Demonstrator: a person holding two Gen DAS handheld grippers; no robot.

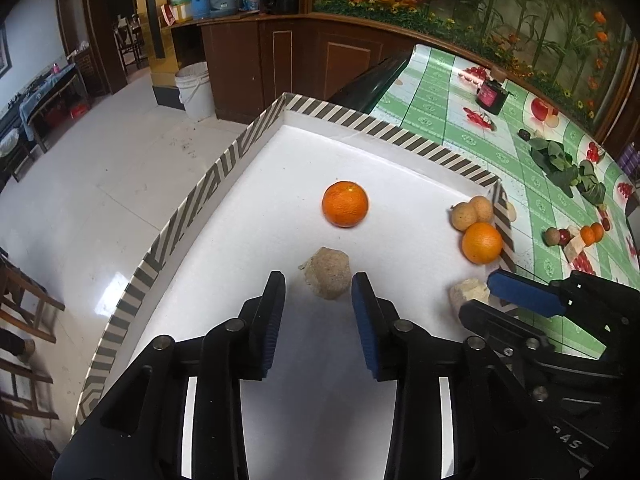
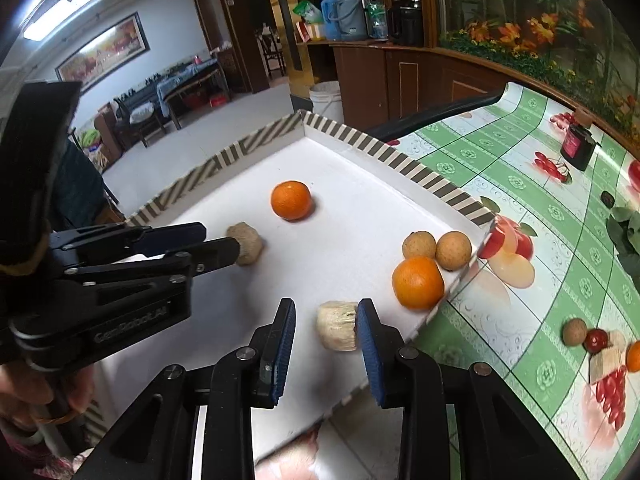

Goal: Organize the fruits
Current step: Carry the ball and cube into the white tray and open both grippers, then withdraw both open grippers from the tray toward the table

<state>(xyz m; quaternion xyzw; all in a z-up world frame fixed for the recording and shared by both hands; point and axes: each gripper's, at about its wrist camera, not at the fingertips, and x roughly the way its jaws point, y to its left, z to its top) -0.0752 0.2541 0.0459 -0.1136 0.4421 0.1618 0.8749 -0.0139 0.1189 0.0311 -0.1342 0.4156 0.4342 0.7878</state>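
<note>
White tray (image 1: 360,152) holds two pitted oranges (image 1: 345,204)

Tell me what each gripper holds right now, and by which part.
Nothing is held. The left gripper stands open around a rough beige lump; the right gripper stands open around a pale ridged lump, pads not pressing.

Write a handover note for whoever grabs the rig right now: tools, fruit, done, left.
Left tool: open, straddling a beige lump on the tray, not gripping.
Right tool: open around a second beige lump near the tray's edge.
Done: also in the tray are the centre orange, the corner orange and two brown round fruits.
Left: the fruit pile lies on the tablecloth.
</note>
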